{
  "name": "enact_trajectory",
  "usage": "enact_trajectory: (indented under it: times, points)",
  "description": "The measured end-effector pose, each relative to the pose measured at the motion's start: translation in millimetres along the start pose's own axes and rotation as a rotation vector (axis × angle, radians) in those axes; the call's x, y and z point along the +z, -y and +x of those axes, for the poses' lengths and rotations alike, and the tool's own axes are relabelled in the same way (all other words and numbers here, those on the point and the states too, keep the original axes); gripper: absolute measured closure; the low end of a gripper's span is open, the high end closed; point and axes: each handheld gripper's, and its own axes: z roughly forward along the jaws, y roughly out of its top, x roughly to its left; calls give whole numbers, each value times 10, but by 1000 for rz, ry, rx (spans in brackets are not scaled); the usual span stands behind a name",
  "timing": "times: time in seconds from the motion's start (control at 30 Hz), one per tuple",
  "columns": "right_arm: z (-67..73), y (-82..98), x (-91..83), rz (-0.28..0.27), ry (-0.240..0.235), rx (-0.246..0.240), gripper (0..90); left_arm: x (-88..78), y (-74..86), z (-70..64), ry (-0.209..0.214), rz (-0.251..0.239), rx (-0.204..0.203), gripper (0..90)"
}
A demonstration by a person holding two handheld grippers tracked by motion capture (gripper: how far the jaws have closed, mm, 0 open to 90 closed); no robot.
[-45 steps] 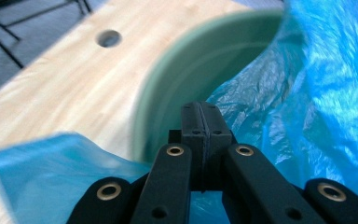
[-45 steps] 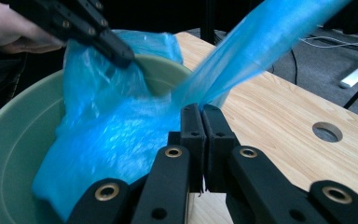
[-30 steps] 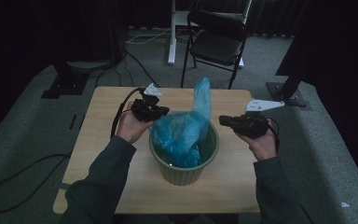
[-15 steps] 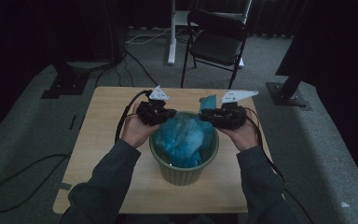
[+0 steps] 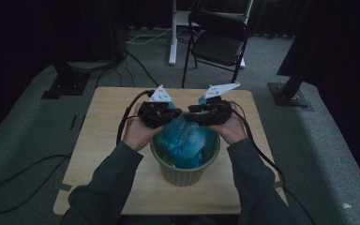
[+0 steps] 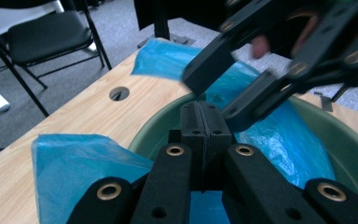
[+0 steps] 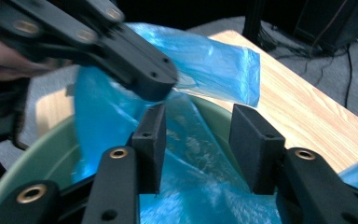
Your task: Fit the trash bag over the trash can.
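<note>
A green round bin (image 5: pixel 183 171) stands at the middle of the wooden table (image 5: pixel 108 136) with a blue plastic bag (image 5: pixel 187 140) inside it. Both grippers meet tip to tip over its far rim. My left gripper (image 5: pixel 177 112) is shut, its pads (image 6: pixel 193 119) pressed together over the rim (image 6: pixel 149 128). In the right gripper view, bag film (image 7: pixel 214 60) stretches from the left gripper's tip (image 7: pixel 163 84), so it pinches the bag's edge. My right gripper (image 7: pixel 198 126) has just been opening; its jaws stand apart with loose film beyond them, and the pads do not touch it.
A black folding chair (image 5: pixel 218 42) and a white stand leg (image 5: pixel 172 33) are behind the table. The table has a cable hole (image 6: pixel 119 93) near its far edge. Black cables (image 5: pixel 126 112) trail from both grippers. Dark stand bases sit on the carpet at left and right.
My right gripper has swung left from the table's right side to the bin's far rim and opened its jaws. The bag's tall peak has come down. The left gripper stays shut.
</note>
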Motion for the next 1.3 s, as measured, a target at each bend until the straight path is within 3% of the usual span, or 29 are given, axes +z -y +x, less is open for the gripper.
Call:
enact_trajectory:
  times: [0.23, 0.33, 0.47, 0.63, 0.77, 1.03, 1.17, 1.2, 1.3]
  points:
    - [5, -3, 153, 91, -5, -24, 536, -97, -8, 12, -9, -54, -16, 899]
    - [22, 24, 210, 149, 38, -40, 545, -127, 5, 33, -20, -71, -30, 899]
    - [30, 47, 202, 184, 83, -45, 546, -139, 24, 83, -36, -72, -47, 899]
    - [23, 92, 145, 206, 117, -50, 541, -95, 84, 165, -69, -50, -82, 899]
    - [-8, 140, 90, 208, 117, -38, 535, -59, 128, 179, -67, -36, -88, 899]
    - [21, 43, 18, 120, 124, -42, 532, -36, 107, 85, -42, -41, -59, 899]
    - [20, 25, 66, 149, 128, -50, 553, -58, 101, 85, -38, -59, -68, 899]
    - [10, 41, 110, 187, 155, -54, 616, -76, 109, 105, -43, -62, -74, 899]
    - [-21, 76, 131, 224, 216, -50, 726, -87, 141, 139, -49, -53, -82, 899]
